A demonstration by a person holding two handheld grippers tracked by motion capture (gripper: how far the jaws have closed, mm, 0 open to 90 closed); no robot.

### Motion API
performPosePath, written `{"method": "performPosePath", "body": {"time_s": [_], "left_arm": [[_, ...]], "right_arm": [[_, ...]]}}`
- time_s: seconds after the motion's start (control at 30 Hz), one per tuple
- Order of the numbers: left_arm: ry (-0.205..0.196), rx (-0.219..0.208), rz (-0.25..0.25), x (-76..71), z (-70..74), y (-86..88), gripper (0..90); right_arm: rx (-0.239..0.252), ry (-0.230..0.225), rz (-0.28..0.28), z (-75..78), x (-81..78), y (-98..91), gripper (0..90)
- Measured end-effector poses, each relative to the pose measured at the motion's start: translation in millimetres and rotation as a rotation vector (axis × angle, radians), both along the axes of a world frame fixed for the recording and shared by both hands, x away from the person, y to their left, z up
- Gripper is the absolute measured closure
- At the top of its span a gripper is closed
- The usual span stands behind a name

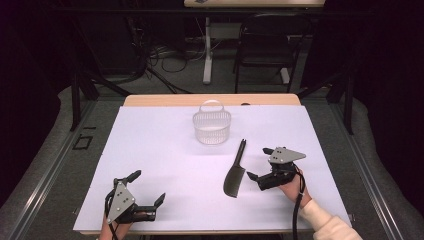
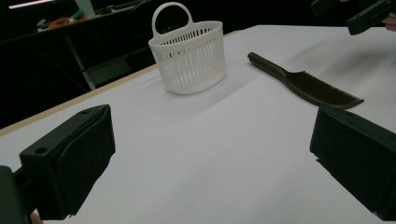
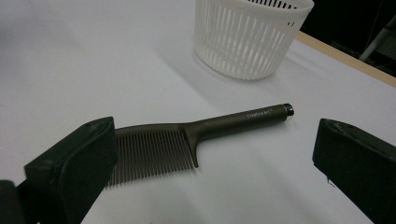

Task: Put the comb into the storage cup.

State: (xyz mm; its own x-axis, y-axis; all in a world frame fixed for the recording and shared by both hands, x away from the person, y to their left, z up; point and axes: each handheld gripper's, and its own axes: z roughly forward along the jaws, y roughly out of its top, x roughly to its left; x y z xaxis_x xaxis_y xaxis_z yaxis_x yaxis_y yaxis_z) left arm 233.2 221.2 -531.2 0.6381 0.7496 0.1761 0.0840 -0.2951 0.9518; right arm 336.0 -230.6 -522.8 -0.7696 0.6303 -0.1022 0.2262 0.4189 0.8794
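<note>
On my left, the left gripper (image 1: pixel 148 189) sits low over the near-left part of the white table (image 1: pixel 165 150), jaws spread wide with nothing between them. Through the left gripper view I see the white slotted basket (image 2: pixel 190 56) standing upright ahead, handle up, and the comb (image 2: pixel 308 84) lying off to its right. Moving across, the basket is at the far middle of the table, and the dark comb (image 1: pixel 236 170) lies flat just nearer and right of it, handle toward the basket. On the right, the right gripper (image 1: pixel 260 163) hovers just beside the comb's toothed end, jaws spread, not touching it.
</note>
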Motion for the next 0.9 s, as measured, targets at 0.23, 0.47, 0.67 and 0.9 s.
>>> {"method": "performPosePath", "body": {"time_s": [0.23,0.47,0.67,0.9], "left_arm": [[0.001,-0.005,0.001,0.0,-0.1,0.1,0.1],[-0.001,-0.003,0.001,0.0,0.2,0.4,0.0],[0.002,-0.005,0.001,0.0,0.1,0.5,0.0],[0.002,-0.008,0.001,0.2,0.0,0.6,0.0]], "right_arm": [[-0.004,-0.001,-0.015,0.1,10.4,4.0,0.0],[-0.009,0.011,-0.023,-0.9,24.9,9.1,0.0],[-0.007,0.023,-0.028,-2.2,35.9,12.8,0.0],[-0.007,0.041,-0.033,-6.2,48.3,16.2,0.0]]}}
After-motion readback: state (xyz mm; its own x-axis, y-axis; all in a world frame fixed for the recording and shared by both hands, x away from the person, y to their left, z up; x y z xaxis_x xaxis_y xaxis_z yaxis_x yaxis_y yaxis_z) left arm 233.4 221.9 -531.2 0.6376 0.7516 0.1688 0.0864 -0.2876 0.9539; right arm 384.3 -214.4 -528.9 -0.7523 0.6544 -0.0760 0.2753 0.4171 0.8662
